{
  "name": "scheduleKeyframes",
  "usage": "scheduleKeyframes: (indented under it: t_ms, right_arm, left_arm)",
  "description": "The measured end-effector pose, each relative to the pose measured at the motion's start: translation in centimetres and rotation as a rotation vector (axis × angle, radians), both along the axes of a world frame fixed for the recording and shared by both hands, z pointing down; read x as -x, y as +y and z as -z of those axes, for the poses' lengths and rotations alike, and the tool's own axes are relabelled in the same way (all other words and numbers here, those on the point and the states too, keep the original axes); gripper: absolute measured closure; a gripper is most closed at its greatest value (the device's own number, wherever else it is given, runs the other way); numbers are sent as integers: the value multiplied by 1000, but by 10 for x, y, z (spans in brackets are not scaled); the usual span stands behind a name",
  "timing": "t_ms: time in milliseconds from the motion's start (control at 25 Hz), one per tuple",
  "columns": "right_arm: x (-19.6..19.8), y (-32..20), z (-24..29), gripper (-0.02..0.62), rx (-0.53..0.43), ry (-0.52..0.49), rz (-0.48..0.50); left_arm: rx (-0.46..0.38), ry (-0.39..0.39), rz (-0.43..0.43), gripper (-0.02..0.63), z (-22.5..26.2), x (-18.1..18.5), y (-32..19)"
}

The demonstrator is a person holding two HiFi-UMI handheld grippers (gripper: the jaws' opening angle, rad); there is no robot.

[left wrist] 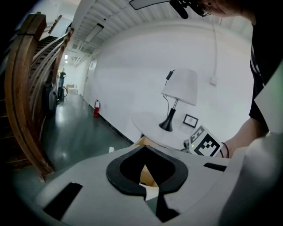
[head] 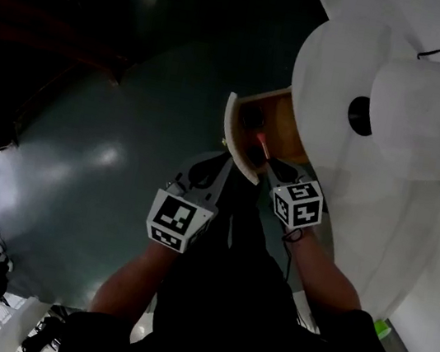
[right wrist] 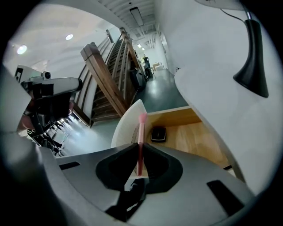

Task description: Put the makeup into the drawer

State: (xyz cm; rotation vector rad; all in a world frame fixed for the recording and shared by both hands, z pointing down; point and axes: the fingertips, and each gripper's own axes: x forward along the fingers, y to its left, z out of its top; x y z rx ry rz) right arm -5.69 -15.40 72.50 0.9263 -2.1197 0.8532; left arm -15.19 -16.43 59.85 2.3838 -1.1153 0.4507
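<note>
My right gripper point(right wrist: 139, 170) is shut on a pink makeup brush point(right wrist: 141, 140) that sticks out past its jaws, head forward. It hangs over the open drawer point(right wrist: 196, 139), whose wooden bottom carries a small black compact point(right wrist: 158, 133). In the head view the right gripper point(head: 275, 170) sits at the drawer point(head: 247, 113) under the white round table point(head: 336, 82), with the brush point(head: 260, 146) as a pink streak. My left gripper point(left wrist: 148, 187) is shut and empty. It hovers just left of the drawer point(left wrist: 143, 142), where the head view shows the left gripper point(head: 204, 172) beside the right one.
A white-shaded lamp point(left wrist: 177, 95) and a small picture frame point(left wrist: 191, 120) stand on the table point(left wrist: 150, 126); from above the lamp shade point(head: 423, 113) overhangs it. A wooden staircase point(right wrist: 106, 84) rises past the drawer front. A red fire extinguisher point(left wrist: 96, 108) stands by the wall on the dark green floor point(head: 103, 176).
</note>
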Motion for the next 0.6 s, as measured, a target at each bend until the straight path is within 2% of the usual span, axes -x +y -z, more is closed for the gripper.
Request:
scheduleKeyframes:
  t_ms: [280, 600]
  right_arm:
    - [4, -10, -31, 549, 29, 37, -14]
    - [-5, -18, -57, 549, 66, 49, -80]
  left_arm:
    - [29, 15, -11, 595, -25, -1, -2]
    - [98, 34, -21, 595, -56, -7, 13]
